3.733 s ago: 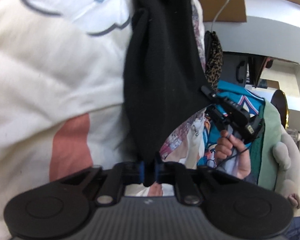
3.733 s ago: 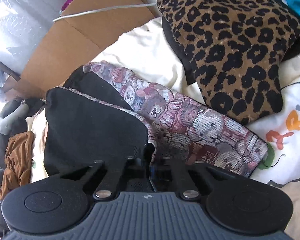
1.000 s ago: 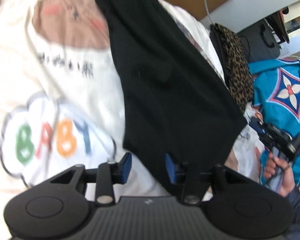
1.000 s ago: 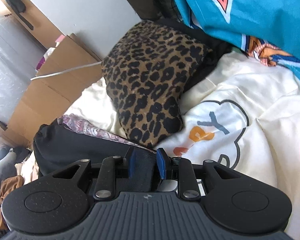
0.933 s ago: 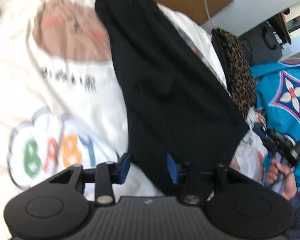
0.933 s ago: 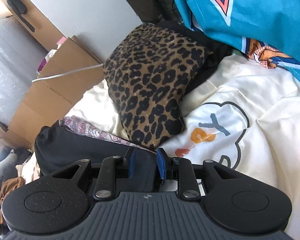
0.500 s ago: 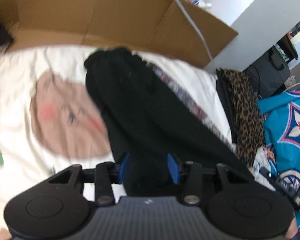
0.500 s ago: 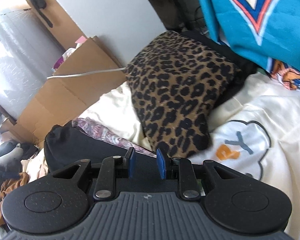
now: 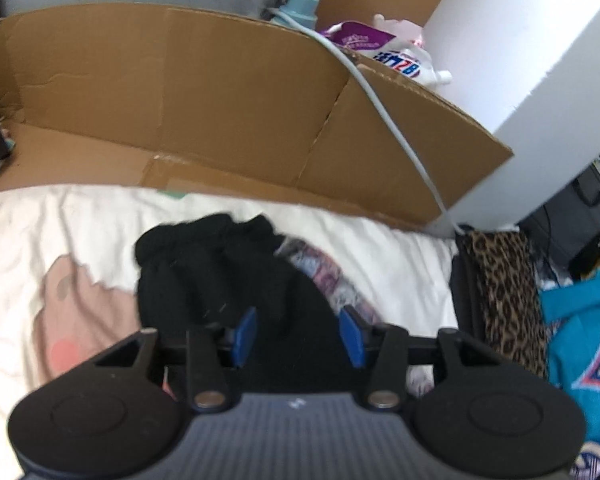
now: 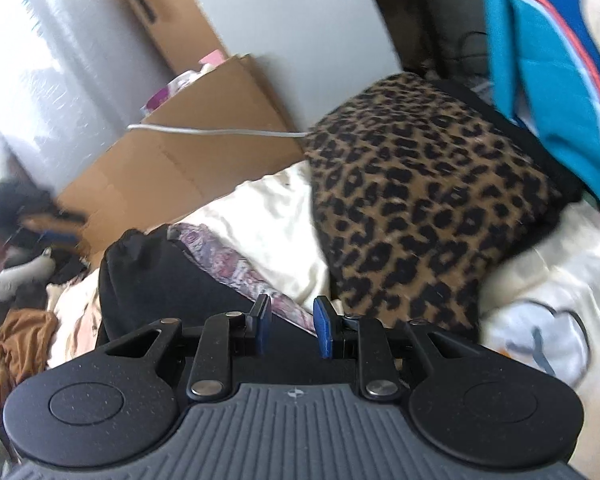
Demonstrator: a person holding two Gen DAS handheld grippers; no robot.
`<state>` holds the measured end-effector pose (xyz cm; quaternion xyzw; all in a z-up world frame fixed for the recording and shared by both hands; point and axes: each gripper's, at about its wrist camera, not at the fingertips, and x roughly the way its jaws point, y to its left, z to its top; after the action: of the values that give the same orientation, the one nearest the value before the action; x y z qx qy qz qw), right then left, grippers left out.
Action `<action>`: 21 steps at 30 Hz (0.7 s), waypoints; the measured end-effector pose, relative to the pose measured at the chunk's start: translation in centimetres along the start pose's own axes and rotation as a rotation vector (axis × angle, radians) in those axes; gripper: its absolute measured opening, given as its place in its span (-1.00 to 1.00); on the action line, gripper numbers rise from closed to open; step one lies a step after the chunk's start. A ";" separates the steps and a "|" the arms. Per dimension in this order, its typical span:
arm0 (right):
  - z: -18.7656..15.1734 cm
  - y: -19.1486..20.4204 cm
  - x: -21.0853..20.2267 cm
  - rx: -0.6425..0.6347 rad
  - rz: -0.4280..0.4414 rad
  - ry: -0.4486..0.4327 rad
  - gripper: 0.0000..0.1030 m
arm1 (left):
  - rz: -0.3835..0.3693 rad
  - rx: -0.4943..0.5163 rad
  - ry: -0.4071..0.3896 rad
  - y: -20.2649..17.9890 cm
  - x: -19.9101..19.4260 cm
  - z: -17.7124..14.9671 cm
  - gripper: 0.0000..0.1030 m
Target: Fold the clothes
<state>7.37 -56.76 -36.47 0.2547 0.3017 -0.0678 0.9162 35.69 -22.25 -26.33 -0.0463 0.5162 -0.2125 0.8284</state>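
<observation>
A folded black garment (image 9: 220,280) lies on the cream bedsheet (image 9: 40,232). Left tool (image 9: 298,336) and right tool (image 10: 290,326) hover over it, jaws apart, empty. Likely next: fetching another garment.

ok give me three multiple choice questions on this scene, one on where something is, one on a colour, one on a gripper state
1. Where does the black garment lie?
A. inside the cardboard box
B. on the white bedspread
C. on top of the leopard cushion

2. What colour are the pads on the gripper fingers?
A. blue
B. red
C. green

3. How does the left gripper stand?
A. shut on the garment
B. open, holding nothing
C. shut on the cable

Answers
1. B: it lies on the bedspread, in front of the box and apart from the cushion.
2. A: both pads show blue.
3. B: the jaws stand apart, nothing pinched between them.
</observation>
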 end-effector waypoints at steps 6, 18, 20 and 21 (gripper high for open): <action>0.1 1.3 2.5 -0.111 0.031 0.050 -0.42 | 0.077 -0.028 0.027 -2.1 4.0 1.9 -0.05; 0.0 2.8 7.6 -0.192 0.070 0.132 -0.42 | 0.177 0.020 0.153 -3.3 10.8 5.4 -0.12; 0.2 3.0 8.1 -0.201 0.072 0.134 -0.42 | 0.187 0.003 0.167 -3.4 11.5 5.5 -0.12; 0.2 3.1 8.3 -0.208 0.073 0.135 -0.42 | 0.194 -0.008 0.175 -3.5 11.8 5.5 -0.11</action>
<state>15.06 -54.00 -39.89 0.1732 0.3588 0.0146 0.9171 43.89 -30.90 -32.65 0.0192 0.5892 -0.1324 0.7968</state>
